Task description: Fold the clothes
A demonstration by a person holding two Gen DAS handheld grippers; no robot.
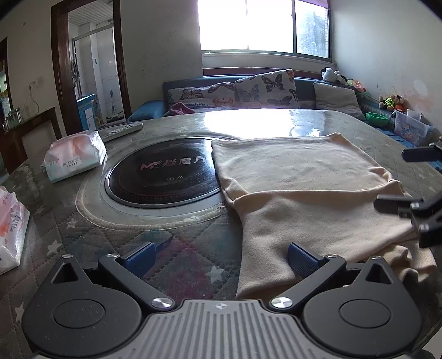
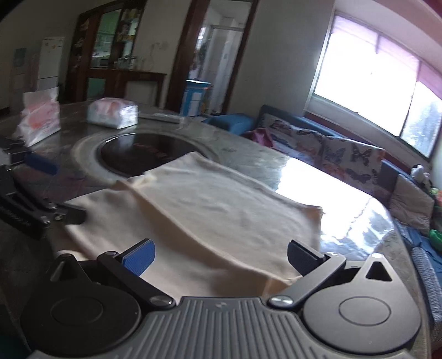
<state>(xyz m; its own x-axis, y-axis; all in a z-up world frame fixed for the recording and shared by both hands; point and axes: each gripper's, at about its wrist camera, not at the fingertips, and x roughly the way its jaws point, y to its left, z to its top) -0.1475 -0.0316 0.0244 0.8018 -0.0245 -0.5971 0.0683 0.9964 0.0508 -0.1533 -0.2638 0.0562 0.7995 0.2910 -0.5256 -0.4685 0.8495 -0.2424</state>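
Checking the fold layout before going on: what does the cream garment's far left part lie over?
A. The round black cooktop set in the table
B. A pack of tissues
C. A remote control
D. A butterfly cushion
A: the cream garment overlaps the right edge of the round black cooktop.

Bright window [image 1: 263,26] at twelve o'clock, glare washed over the worktop [image 1: 276,117], blue sofa [image 1: 304,88] with butterfly cushions [image 1: 265,88] beneath, dark-framed doorway [image 1: 88,63] at ten o'clock, pale walls [image 1: 160,41].
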